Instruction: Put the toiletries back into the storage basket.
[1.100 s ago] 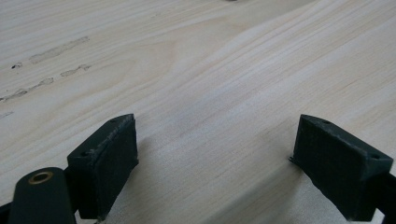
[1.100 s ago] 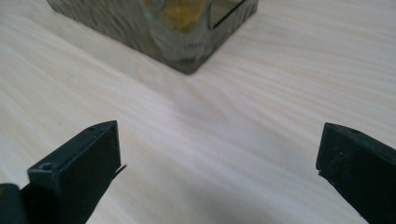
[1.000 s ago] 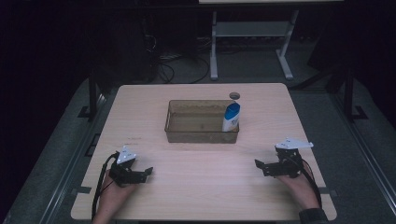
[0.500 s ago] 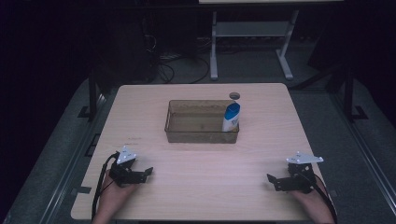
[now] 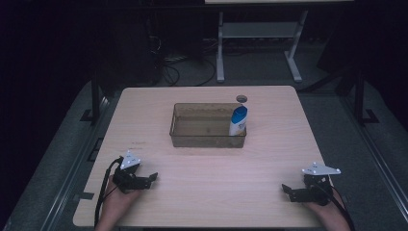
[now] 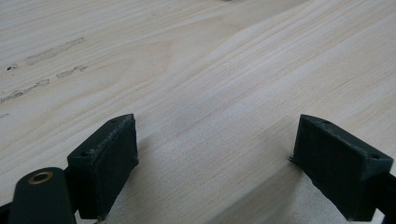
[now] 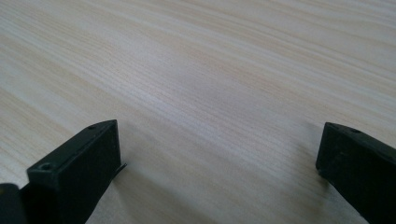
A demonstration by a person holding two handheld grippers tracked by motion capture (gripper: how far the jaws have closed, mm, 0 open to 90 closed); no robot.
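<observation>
High view: pale wooden surface point(image 5: 207, 192) fills the middle of the frame; a clear brownish rectangular plastic bin point(image 5: 207, 125) sits just above centre; a white bottle with a blue cap point(image 5: 238, 121) stands upright inside the bin, at its right end, touching or nearly touching the right wall; a small dark round hole point(image 5: 241, 98) marks the surface just above the bin's upper right corner; left claw point(image 5: 150, 177) lies low in the lower left, held in a hand point(image 5: 117, 204) that enters from the bottom edge, jaws pointing right; right claw point(image 5: 287, 191) lies in the lower right, jaws pointing left; both are well apart from the bin and bottle, with bare wood between.

Left gripper view: left claw point(image 6: 212, 158) spread wide, one black jaw at lower left, the other at lower right; nothing but wood grain between them; faint grey scuff marks point(image 6: 46, 70) at upper left.

Right gripper view: right claw point(image 7: 219, 163) likewise wide open and holding nothing; jaws at the lower corners, close over the plain surface point(image 7: 210, 70).
</observation>
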